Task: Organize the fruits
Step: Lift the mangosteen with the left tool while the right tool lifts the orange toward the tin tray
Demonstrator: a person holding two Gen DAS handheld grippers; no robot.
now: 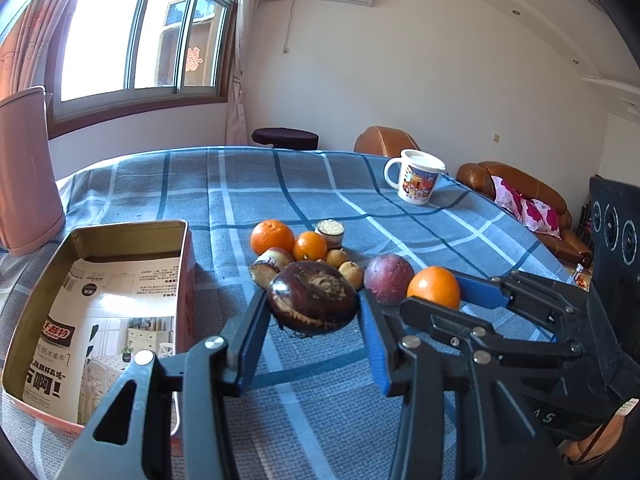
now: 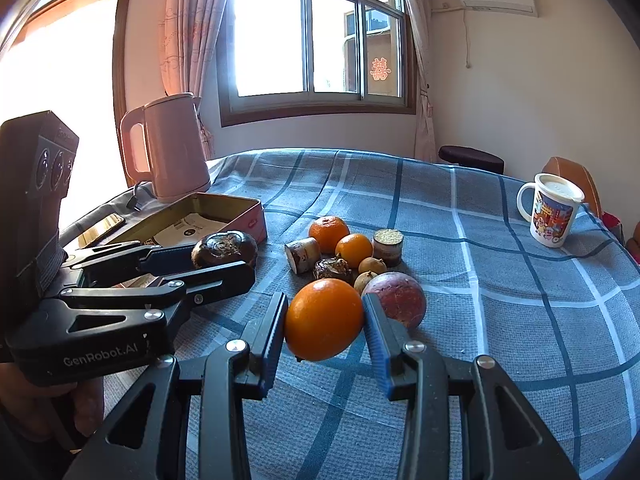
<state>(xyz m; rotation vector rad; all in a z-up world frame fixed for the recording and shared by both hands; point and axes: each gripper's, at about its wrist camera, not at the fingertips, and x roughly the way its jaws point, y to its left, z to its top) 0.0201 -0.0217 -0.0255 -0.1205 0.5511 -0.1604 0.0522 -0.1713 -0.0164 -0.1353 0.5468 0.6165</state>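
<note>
My left tongs (image 1: 314, 308) grip a dark fruit (image 1: 312, 298) near the tin (image 1: 188, 264); right tongs (image 2: 325, 320) grip an orange (image 2: 324, 319), both lifted above the bench (image 2: 500, 300), near the fruit pile (image 2: 344, 252).

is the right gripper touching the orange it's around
Touching. In the right wrist view, the right gripper has both jaws pressed against the sides of the orange, holding it clear of the cloth.

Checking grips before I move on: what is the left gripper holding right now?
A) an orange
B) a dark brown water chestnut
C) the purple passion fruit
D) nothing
B: the left gripper has its blue pads closed on the dark brown water chestnut; the right gripper holds the orange.
</note>
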